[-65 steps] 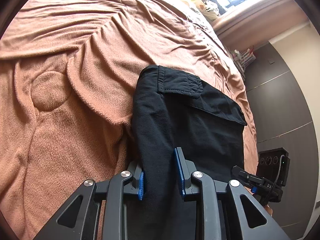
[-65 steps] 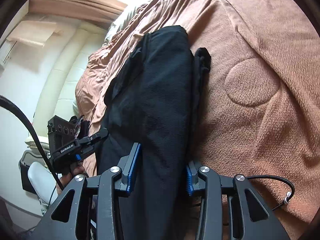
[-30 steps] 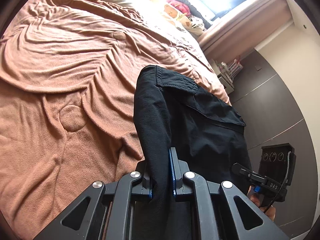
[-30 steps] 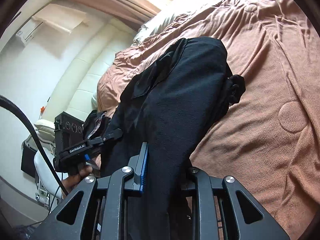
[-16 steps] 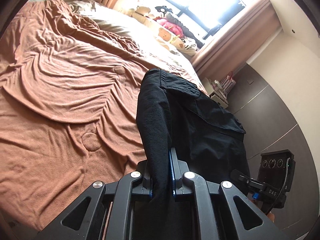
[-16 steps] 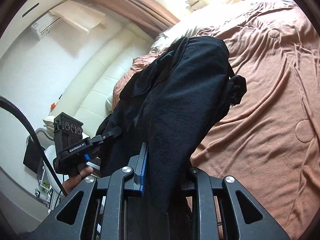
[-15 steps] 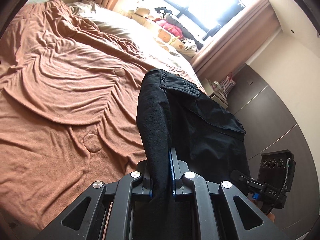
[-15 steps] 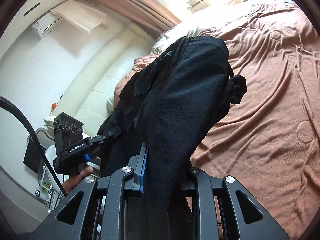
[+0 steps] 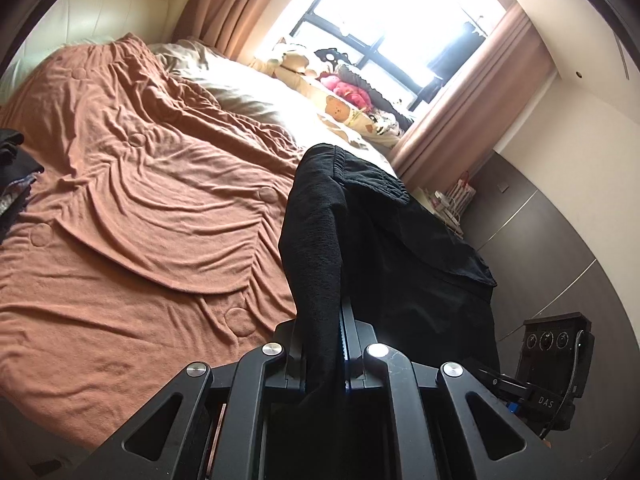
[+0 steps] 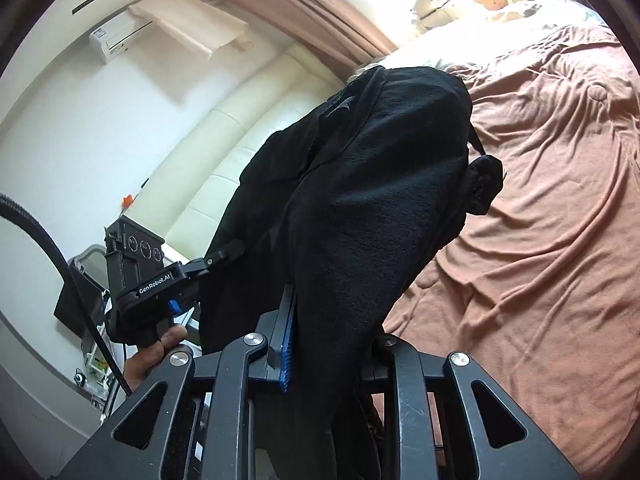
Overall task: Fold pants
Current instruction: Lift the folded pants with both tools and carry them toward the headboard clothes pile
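Observation:
The black pants (image 9: pixel 384 248) hang folded in the air above the bed, held between both grippers. My left gripper (image 9: pixel 326 340) is shut on one edge of the pants; the cloth fills the gap between its jaws. My right gripper (image 10: pixel 332 340) is shut on the other edge of the pants (image 10: pixel 372 200), which drape over it and hide the right finger. A pocket flap (image 9: pixel 452 252) faces the left wrist camera. The left gripper's body (image 10: pixel 156 280) shows in the right wrist view, and the right gripper's body (image 9: pixel 548 364) shows in the left wrist view.
A wide bed with a rumpled brown blanket (image 9: pixel 132 220) lies below. Dark clothes (image 9: pixel 12 168) lie at its left edge. Pillows and soft toys (image 9: pixel 344 96) sit by the window. A cream padded headboard (image 10: pixel 224 140) and dark wardrobe doors (image 9: pixel 560 256) flank the bed.
Both grippers closed on the pants and lifted them off the blanket. The pants now hang higher, and the cameras tilt up to the window and walls.

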`<state>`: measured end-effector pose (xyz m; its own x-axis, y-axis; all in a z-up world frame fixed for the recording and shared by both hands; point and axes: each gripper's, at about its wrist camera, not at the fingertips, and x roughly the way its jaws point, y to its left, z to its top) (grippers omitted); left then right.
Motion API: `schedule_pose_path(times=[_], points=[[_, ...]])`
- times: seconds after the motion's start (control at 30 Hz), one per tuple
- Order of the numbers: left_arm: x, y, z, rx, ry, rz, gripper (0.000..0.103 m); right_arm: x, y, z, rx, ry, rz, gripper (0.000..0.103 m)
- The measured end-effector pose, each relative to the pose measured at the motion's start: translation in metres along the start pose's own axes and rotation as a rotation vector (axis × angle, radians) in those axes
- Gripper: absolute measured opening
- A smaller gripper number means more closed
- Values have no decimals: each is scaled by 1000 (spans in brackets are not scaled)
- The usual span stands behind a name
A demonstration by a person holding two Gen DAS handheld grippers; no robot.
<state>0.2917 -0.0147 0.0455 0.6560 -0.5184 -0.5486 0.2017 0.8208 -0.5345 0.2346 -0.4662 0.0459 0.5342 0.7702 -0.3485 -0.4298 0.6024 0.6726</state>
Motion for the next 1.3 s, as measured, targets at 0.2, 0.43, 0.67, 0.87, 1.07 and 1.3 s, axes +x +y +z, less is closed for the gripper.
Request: schedule_pose_path(times=[0.2,0.43,0.67,0.87,1.07,1.3], points=[[-30,31,18,-21,-44,32,11,46,18,9,-21,21,34,18],[-62,79,36,-46,-101,71,11,105,36,17,-53,55,82,18],[-94,127,59,-77,-154,109,11,165,52,27,-70,74,145,18],[-121,165,80,-110,-208,162,11,218,67,35,-101,102,201,18],[-144,202,103,-146,-259,225,11,274,83,50,-140,143,252,17],[-169,251,122,-194,-302,309,11,341,102,64,-164,198,307,17]])
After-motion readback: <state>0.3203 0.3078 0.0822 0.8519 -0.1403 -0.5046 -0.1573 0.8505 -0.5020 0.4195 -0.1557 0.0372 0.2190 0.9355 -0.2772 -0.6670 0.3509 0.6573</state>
